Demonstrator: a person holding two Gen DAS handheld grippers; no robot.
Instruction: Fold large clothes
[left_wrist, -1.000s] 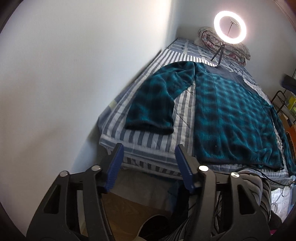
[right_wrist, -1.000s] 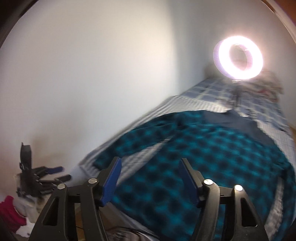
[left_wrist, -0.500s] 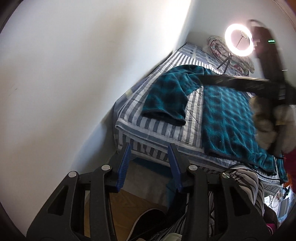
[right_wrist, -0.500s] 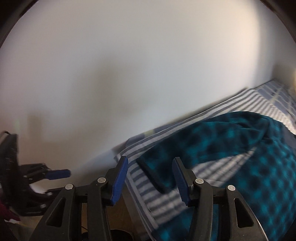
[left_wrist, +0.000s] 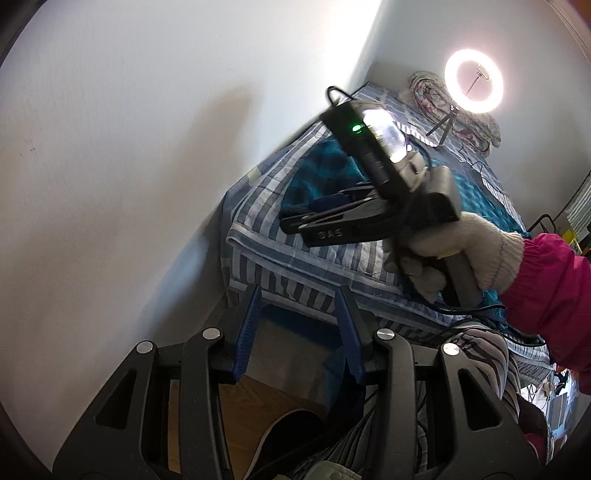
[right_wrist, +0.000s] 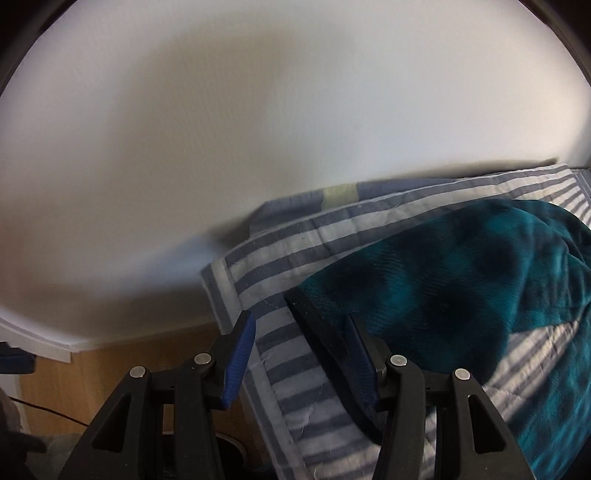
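Right gripper (left_wrist: 295, 218) has swung in, blocking teal garment (right_wrist: 461, 280).

Teal-and-dark plaid on the fleece garment (right_wrist: 461, 280); blue-and-white stripes on the bed cover (right_wrist: 280, 254) beneath it. Black tool (right_wrist: 299, 354), blue pads (right_wrist: 240, 354). Magenta sleeve (left_wrist: 546, 291), cream glove (left_wrist: 469, 247).

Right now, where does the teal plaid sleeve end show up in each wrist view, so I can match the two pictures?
Left wrist: the sleeve end lies mid-frame on the bed, partly hidden behind the right gripper.
Right wrist: the sleeve end fills the lower right, just ahead of the gripper's right finger.
Shared landmark: the striped bedcover's corner by the white wall.
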